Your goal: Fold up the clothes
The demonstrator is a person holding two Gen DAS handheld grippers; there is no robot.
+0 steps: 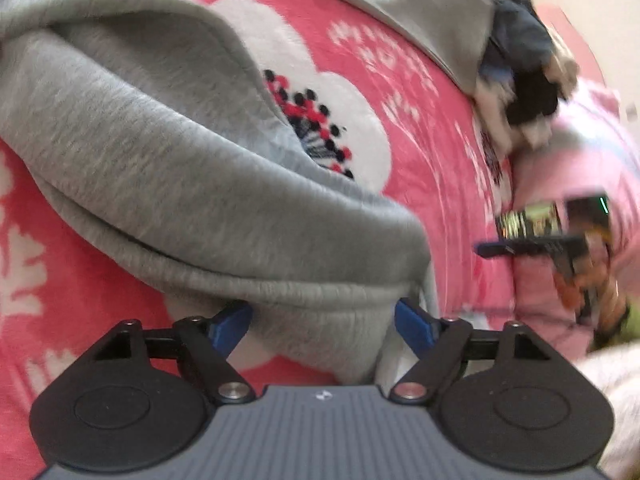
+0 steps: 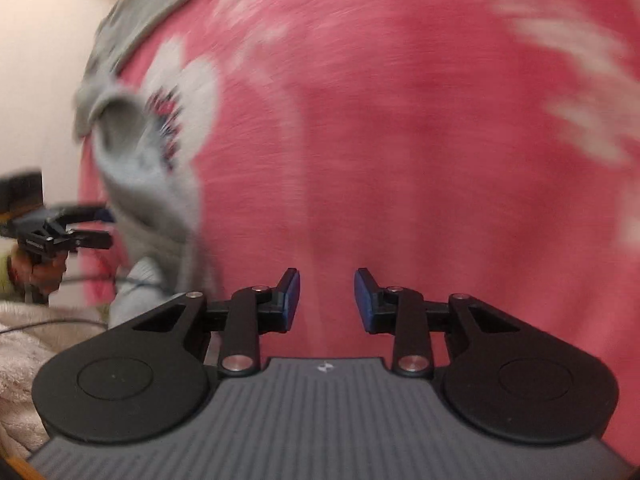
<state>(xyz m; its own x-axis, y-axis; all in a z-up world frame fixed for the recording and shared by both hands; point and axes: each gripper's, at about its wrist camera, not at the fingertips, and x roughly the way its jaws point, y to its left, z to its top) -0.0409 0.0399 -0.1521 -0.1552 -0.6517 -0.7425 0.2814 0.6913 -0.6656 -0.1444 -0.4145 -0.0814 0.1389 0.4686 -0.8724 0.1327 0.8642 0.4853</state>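
A grey sweatshirt [image 1: 168,148] lies bunched and folded over on a pink blanket with white flowers [image 1: 400,128]. My left gripper [image 1: 324,320] is open, its blue pads [image 1: 230,322] spread wide around a thick fold of the grey cloth. In the right wrist view the grey sweatshirt [image 2: 136,160] hangs at the left, with the left gripper [image 2: 105,226] against its edge. My right gripper [image 2: 326,300] is open over bare pink blanket [image 2: 400,160] with nothing between its fingers. It shows blurred at the right of the left wrist view as the right gripper [image 1: 486,247].
A heap of dark and white clothes [image 1: 520,64] sits at the blanket's far right edge. Pink fabric [image 1: 568,168] fills the right side behind the right gripper. A beige fluffy cover [image 2: 24,352] lies at the lower left, beside a hand [image 2: 40,272]. Both views are motion-blurred.
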